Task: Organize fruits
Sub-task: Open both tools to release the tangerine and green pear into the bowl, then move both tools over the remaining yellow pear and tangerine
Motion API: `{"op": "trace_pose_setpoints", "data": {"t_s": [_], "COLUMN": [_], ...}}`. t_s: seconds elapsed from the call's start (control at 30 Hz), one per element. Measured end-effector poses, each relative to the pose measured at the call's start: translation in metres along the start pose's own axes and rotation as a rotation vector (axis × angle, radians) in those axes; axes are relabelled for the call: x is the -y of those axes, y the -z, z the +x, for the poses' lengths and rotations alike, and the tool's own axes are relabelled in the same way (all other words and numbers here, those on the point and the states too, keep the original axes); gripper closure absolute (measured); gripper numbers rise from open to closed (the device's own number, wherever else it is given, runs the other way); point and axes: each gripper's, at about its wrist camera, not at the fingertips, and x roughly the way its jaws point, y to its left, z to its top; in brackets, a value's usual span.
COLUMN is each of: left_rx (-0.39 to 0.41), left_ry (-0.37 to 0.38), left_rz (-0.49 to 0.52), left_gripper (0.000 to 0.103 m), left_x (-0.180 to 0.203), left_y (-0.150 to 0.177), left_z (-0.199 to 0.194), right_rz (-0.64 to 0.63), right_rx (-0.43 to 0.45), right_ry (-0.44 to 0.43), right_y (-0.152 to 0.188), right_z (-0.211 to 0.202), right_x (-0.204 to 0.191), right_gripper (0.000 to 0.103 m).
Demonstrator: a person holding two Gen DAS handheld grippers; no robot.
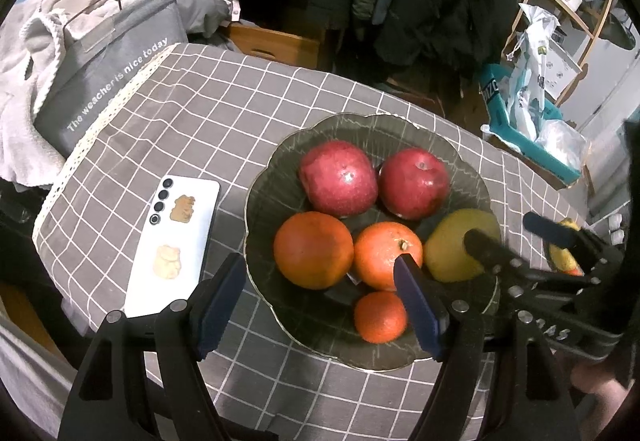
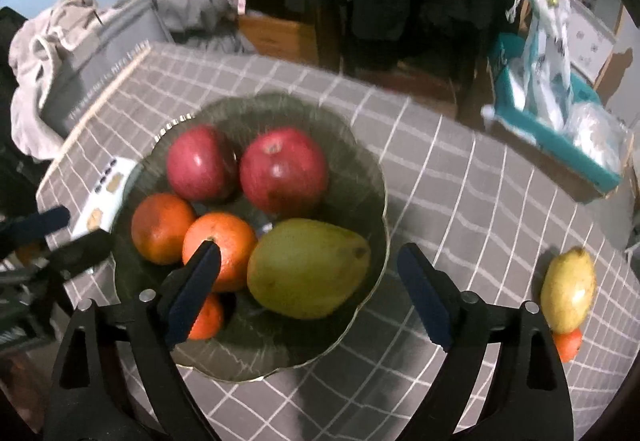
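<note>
Phone (image 1: 176, 245): white, flat on grid cloth (image 1: 200, 121), just left of bowl.
L gripper (image 1: 320, 297): jaws apart, nothing held, over bowl's near edge.
Bowl (image 2: 360, 169): dark glass; holds 2 red apples (image 2: 240, 165), 2 oranges (image 2: 192, 233), small tangerine (image 1: 380, 317), green pear (image 2: 308, 269).
R gripper (image 2: 308, 281): jaws wide, pads clear of the pear between them.
Far right: 2nd pear (image 2: 568, 289) on cloth, small orange fruit (image 2: 568, 345) touching it.

Glossy glass bowl (image 1: 272, 177), matt checked cloth (image 1: 208, 113)
</note>
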Motion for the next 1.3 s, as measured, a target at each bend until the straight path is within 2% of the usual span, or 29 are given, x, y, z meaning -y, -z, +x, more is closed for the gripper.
{"op": "trace_pose_setpoints", "data": {"t_s": [0.4,0.87,1.0,1.3], "left_rx": [0.027,0.068,0.083,0.088], "left_ry": [0.023,0.061,0.068,0.092], "left_rz": [0.003,0.063,0.084,0.129], "left_gripper": [0.024,0.022,0.016,0.016], "left_x": [0.006,0.042,0.053,0.081], "left_y": [-0.003,-0.005,-0.005,-0.003], "left_z": [-0.012,-0.032,-0.038,-0.046], "right_rz": [0.072,0.112,0.125,0.145], "right_rx": [0.061,0.128,0.146,0.157], "right_ry": [0.041,0.128,0.147,0.215], "right_y": [-0.007,0.005,0.01,0.025], "right_z": [-0.036,-0.086,-0.101,-0.126], "right_x": [0.022,0.057,0.066,0.091], "right_gripper": [0.014,0.014,0.014,0.014]}}
